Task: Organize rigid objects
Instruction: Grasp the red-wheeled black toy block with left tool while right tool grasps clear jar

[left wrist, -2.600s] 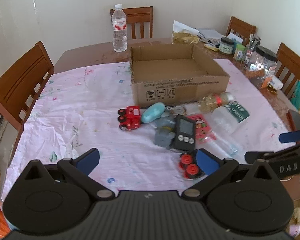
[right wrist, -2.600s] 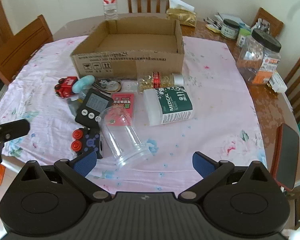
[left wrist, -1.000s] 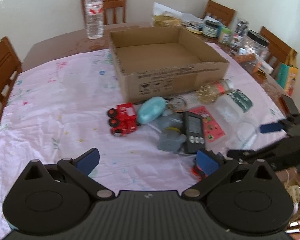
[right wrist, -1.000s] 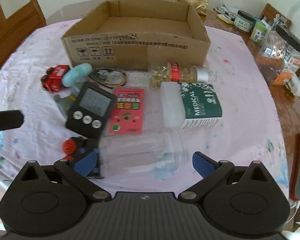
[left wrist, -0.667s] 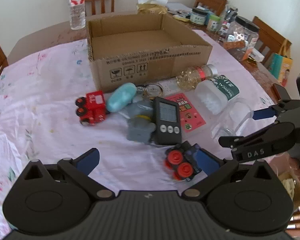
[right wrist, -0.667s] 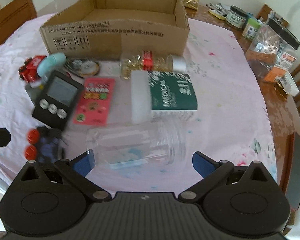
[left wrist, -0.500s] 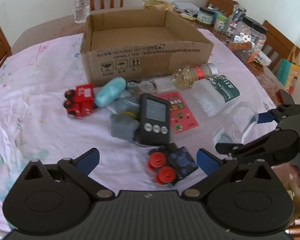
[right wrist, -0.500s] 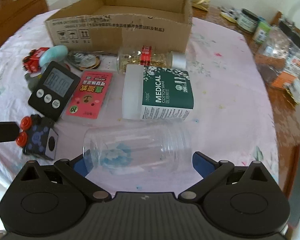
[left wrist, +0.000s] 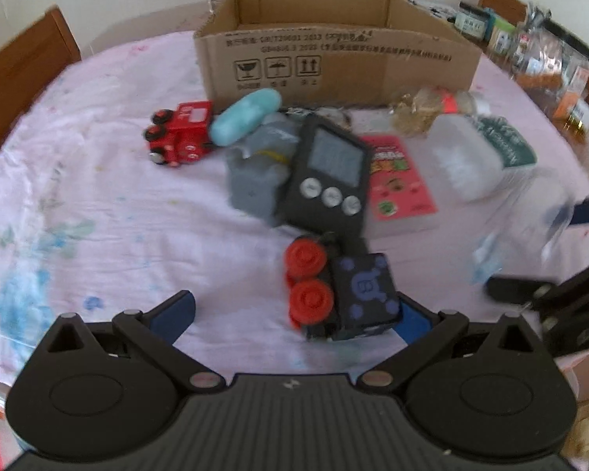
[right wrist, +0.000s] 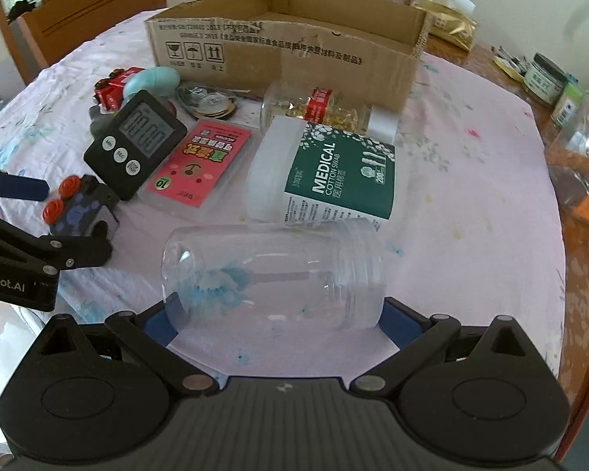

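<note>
An open cardboard box (left wrist: 333,59) (right wrist: 286,55) stands at the back of the pink cloth. A black cube toy with red wheels (left wrist: 341,290) (right wrist: 82,208) lies between the fingers of my open left gripper (left wrist: 294,314), close to the right finger. A clear plastic jar (right wrist: 275,274) lies on its side between the fingers of my open right gripper (right wrist: 277,322). In front of the box lie a black timer (left wrist: 330,172) (right wrist: 137,145), a red toy train (left wrist: 180,133), a teal case (left wrist: 245,117), a pink card (right wrist: 198,165), a cotton swab box (right wrist: 326,172) and a capsule bottle (right wrist: 318,110).
A grey block (left wrist: 255,180) leans under the timer. Jars and tins (right wrist: 546,78) crowd the bare wood at the right edge of the table. Wooden chairs (right wrist: 90,11) stand around it. The left gripper (right wrist: 47,219) shows at the left of the right wrist view.
Both grippers have moved forward and lower over the cloth. The cube toy now lies between the left fingers and the jar between the right fingers. Both stay open.
</note>
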{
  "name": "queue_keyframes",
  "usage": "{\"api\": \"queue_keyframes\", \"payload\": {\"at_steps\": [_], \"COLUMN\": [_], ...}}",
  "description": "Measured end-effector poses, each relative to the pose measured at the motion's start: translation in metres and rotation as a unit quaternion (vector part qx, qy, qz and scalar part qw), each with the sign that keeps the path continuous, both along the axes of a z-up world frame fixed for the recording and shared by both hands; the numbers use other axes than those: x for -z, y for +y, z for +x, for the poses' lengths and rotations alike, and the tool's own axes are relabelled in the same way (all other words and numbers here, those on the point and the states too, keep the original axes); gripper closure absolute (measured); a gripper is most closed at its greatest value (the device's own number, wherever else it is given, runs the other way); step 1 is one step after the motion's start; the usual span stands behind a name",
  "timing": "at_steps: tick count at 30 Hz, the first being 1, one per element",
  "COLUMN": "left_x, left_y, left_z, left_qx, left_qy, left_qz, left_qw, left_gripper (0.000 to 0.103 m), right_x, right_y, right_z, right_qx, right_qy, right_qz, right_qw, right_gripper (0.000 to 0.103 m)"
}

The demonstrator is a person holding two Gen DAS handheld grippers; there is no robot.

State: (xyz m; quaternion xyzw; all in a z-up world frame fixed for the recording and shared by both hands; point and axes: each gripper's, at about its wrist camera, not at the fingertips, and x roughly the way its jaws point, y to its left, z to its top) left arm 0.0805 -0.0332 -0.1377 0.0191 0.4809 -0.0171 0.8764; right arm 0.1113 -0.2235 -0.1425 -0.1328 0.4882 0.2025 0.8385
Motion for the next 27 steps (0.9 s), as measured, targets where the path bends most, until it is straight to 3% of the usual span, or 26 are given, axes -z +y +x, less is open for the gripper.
{"api": "queue_keyframes", "payload": {"at_steps": [11,18,27], "left_x": [0.001,-0.003,-0.004], "left_y": [-0.009,-0.020,-0.025], "left_z": [-0.002,-0.003,-0.003], "left_qx": [0.006,0.016,0.008], "left_qy": [-0.024,-0.033,-0.044], "left_qz": [0.006,-0.008,-0.009], "left_qw": [0.9997,0.9993,0.9990], "left_gripper": [0.001,0.029,0.042], "right_x": [0.004,-0.003,-0.013], "right_y": [-0.006,-0.003,0.008], "right_z": [-0.010,-0.007,-0.005], "right_qx": [-0.008,-0.009,-0.025], "right_qy": [-0.037,-0.029,-0.039], "right_qz": [0.019,0.015,0.007], "right_qw": [0.999,0.999,0.999], "right_gripper": [0.000,0.000,0.000]}}
